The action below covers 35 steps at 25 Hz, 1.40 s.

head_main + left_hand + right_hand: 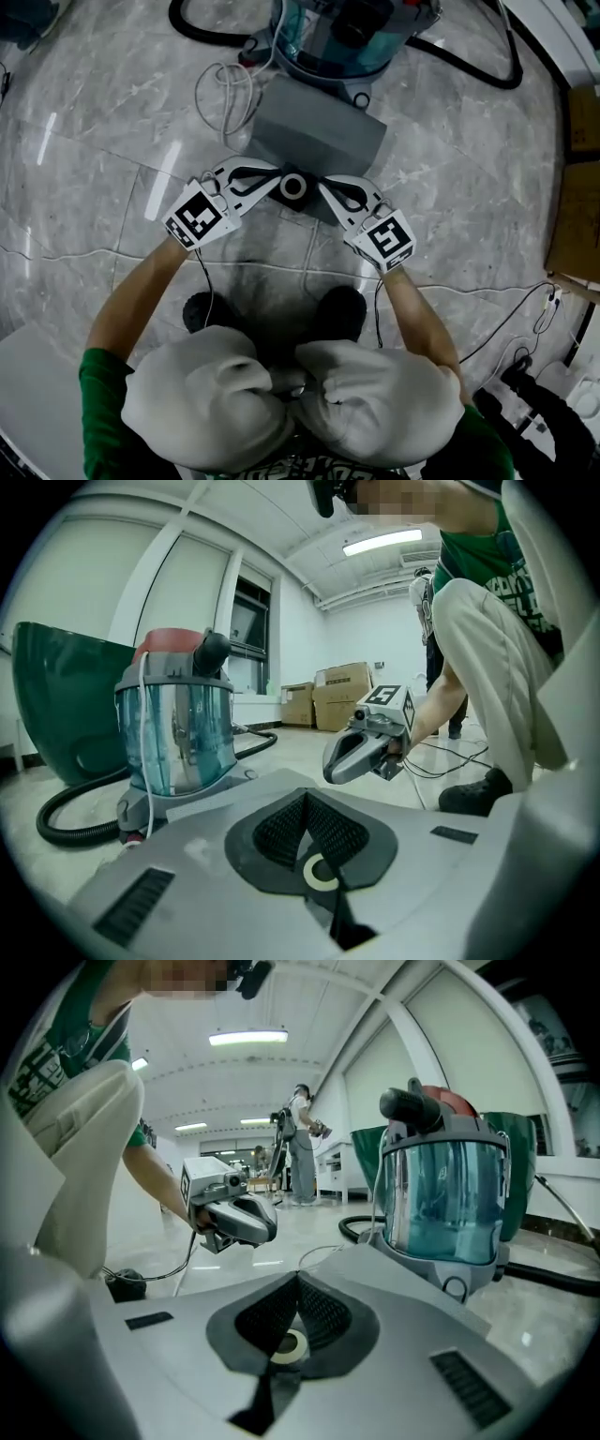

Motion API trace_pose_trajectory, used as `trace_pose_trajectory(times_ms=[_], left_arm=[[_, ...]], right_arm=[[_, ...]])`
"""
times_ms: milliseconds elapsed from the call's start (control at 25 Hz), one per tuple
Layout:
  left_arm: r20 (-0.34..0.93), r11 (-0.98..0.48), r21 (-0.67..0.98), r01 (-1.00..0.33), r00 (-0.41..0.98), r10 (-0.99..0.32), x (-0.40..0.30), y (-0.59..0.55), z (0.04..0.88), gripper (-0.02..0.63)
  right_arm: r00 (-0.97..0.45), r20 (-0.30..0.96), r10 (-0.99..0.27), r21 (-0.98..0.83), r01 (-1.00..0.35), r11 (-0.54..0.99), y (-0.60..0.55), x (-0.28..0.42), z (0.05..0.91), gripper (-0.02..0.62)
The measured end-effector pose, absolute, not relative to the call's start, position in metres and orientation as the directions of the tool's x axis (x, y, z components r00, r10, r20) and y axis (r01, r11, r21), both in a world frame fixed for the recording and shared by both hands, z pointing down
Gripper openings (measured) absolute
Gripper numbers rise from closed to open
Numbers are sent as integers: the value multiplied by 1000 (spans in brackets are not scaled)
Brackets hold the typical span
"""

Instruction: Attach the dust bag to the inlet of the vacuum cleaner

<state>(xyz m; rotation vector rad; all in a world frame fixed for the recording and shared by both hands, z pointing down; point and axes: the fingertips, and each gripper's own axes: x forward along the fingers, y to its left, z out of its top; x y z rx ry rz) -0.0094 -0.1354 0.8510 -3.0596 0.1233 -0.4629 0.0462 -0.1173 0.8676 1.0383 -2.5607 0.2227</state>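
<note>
The grey dust bag (pixel 319 136) lies flat on the floor just in front of the vacuum cleaner (pixel 342 37), a clear blue-tinted canister with a red and black top. The bag's black collar with a white ring (pixel 293 187) points toward me. My left gripper (pixel 265 185) and right gripper (pixel 323 189) pinch that collar from either side, both shut on it. In the left gripper view the ring (pixel 322 872) shows at the closed pads and the right gripper (pixel 366 747) sits opposite. The right gripper view shows the ring (pixel 288 1344) and the canister (pixel 441 1194). I cannot make out the inlet.
A black hose (pixel 469 66) loops around the vacuum, and a white cable (pixel 225 94) lies left of the bag. Cardboard (pixel 577 206) stands at the right edge. Thin cables (pixel 506 328) trail across the marble floor. A green tub (pixel 56 705) stands behind the canister.
</note>
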Motion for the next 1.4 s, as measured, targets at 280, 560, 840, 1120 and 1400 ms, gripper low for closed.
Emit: trace_pose_trajectory(times_ms=[280, 560, 840, 1120, 1400], left_arm=[[362, -999, -41, -33, 931, -45, -19, -122, 897, 3], [459, -999, -42, 19, 889, -2, -23, -103, 950, 3], [504, -996, -58, 64, 863, 27, -26, -93, 973, 3], [555, -992, -104, 72, 832, 2, -31, -98, 990, 3], [543, -981, -162, 104, 839, -1, -25, -100, 985, 9]], right_arm=[[-662, 474, -581, -6, -662, 749, -103, 29, 914, 8], [-623, 558, -548, 71, -621, 780, -88, 19, 955, 9], [-606, 611, -509, 146, -546, 825, -72, 9, 983, 11], [-562, 671, -484, 265, -428, 864, -62, -2, 1002, 103], [-486, 682, -546, 359, -428, 829, -70, 5, 1003, 101]])
